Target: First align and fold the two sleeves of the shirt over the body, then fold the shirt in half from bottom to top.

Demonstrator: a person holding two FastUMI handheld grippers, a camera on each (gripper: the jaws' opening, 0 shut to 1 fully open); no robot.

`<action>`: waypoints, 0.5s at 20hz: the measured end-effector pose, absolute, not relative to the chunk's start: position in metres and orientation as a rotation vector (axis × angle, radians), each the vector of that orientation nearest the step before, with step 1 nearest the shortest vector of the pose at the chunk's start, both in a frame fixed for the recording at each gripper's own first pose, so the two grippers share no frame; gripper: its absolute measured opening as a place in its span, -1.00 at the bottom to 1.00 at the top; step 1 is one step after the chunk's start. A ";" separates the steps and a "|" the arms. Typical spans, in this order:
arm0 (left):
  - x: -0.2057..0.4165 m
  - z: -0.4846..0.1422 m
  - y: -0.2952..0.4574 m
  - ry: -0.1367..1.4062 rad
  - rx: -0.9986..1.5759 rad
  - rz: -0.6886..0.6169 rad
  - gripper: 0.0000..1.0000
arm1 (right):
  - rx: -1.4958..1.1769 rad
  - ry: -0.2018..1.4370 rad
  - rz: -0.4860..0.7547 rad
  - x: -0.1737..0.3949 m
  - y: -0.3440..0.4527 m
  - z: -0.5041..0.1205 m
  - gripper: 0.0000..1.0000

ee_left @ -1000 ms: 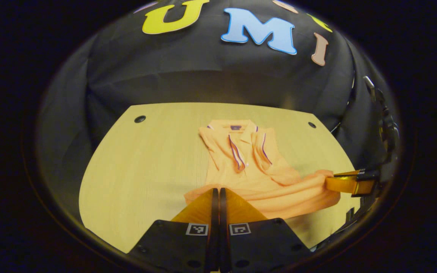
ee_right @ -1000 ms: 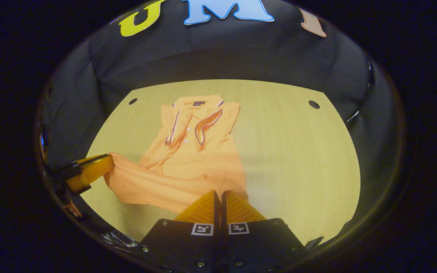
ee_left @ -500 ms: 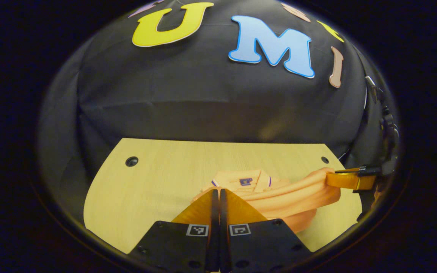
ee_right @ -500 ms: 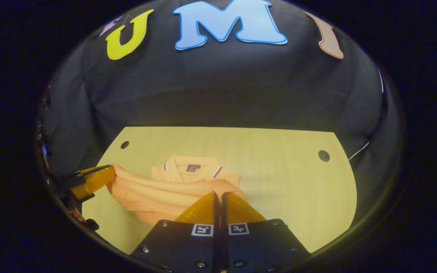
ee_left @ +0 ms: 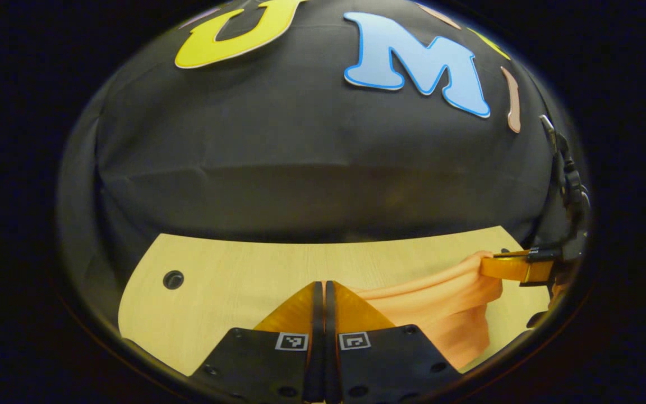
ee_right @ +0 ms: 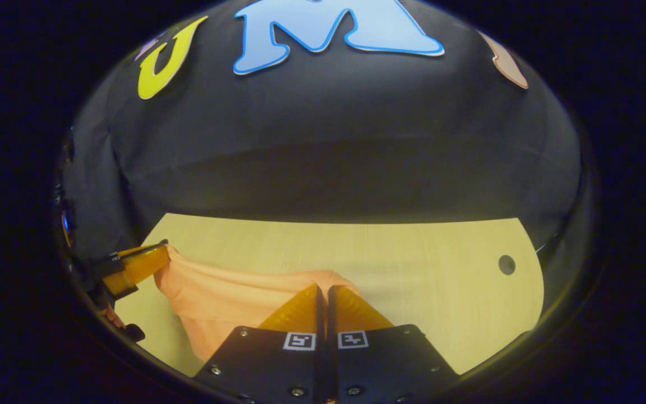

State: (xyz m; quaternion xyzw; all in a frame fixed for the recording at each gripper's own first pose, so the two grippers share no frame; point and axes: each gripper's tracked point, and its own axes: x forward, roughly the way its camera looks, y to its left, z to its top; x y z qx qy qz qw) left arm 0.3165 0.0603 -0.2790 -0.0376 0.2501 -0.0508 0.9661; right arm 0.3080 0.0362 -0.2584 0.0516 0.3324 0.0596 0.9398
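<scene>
The orange shirt hangs as a taut band between both grippers over the far part of the table. My left gripper is shut on one bottom corner of the shirt. In the left gripper view the right gripper pinches the other corner at the right edge. In the right gripper view my right gripper is shut on the shirt, and the left gripper holds the cloth at the left. The collar and the folded sleeves are hidden under the lifted hem.
The light wooden table has a round hole near its far right corner and another at the far left. The black cloth wall stands close behind the table's far edge.
Both grippers have carried the shirt's bottom edge away from the near edge toward the far side. The hem now covers the collar and sleeves, which showed earlier. The wall is closer.
</scene>
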 end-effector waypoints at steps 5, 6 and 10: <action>0.344 -0.319 0.061 0.491 -0.106 -0.108 -0.88 | 0.064 0.663 0.142 0.329 0.032 -0.297 -1.00; 0.349 -0.326 0.060 0.488 -0.110 -0.108 -0.88 | 0.057 0.658 0.144 0.332 0.032 -0.304 -1.00; 0.362 -0.350 0.059 0.496 -0.101 -0.102 -0.89 | 0.066 0.656 0.149 0.343 0.031 -0.325 -1.00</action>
